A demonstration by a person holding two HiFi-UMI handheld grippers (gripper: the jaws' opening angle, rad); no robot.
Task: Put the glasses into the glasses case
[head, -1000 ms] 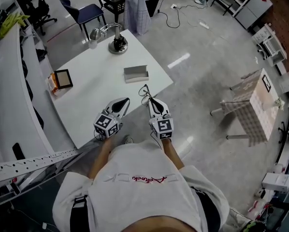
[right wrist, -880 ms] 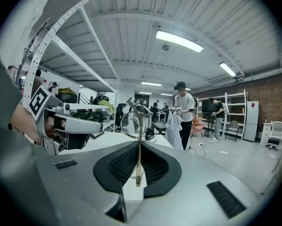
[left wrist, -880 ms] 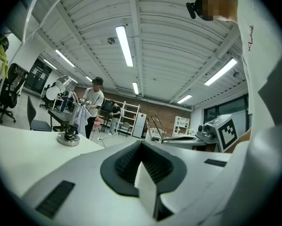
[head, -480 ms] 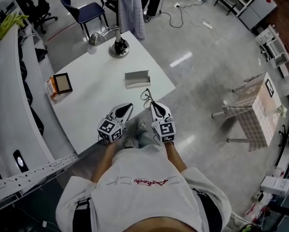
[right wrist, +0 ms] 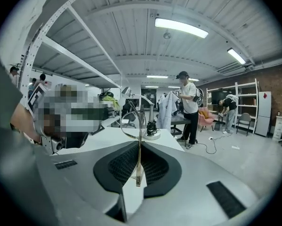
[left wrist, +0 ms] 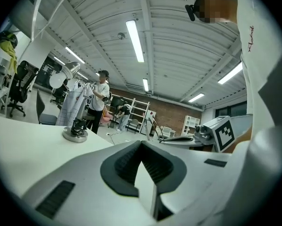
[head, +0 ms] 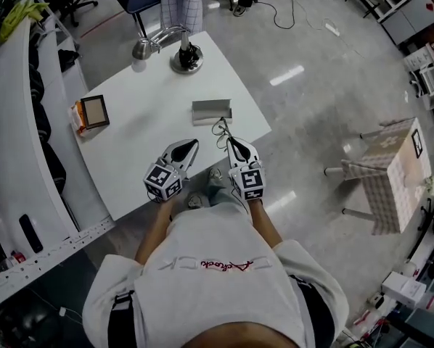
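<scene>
Head view has the right gripper (head: 229, 141) pinching the glasses (head: 219, 128) by one arm above the table's (head: 137, 143) near right corner, left gripper (head: 193, 144) pressed together, empty, and the grey case (head: 211, 112) just beyond by the right edge, so the glasses are lifted but not yet in it.

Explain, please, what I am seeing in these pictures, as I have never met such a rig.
There is no robot here: a person holds a claw tool in each hand. One picture looks down from a camera on the person's head. The other two come from cameras riding on the claws, each looking along its own jaws. On the white table are a grey case and a lamp. The right claw is shut on thin wire glasses, pinching one temple. The left claw is shut, with nothing in it.
</scene>
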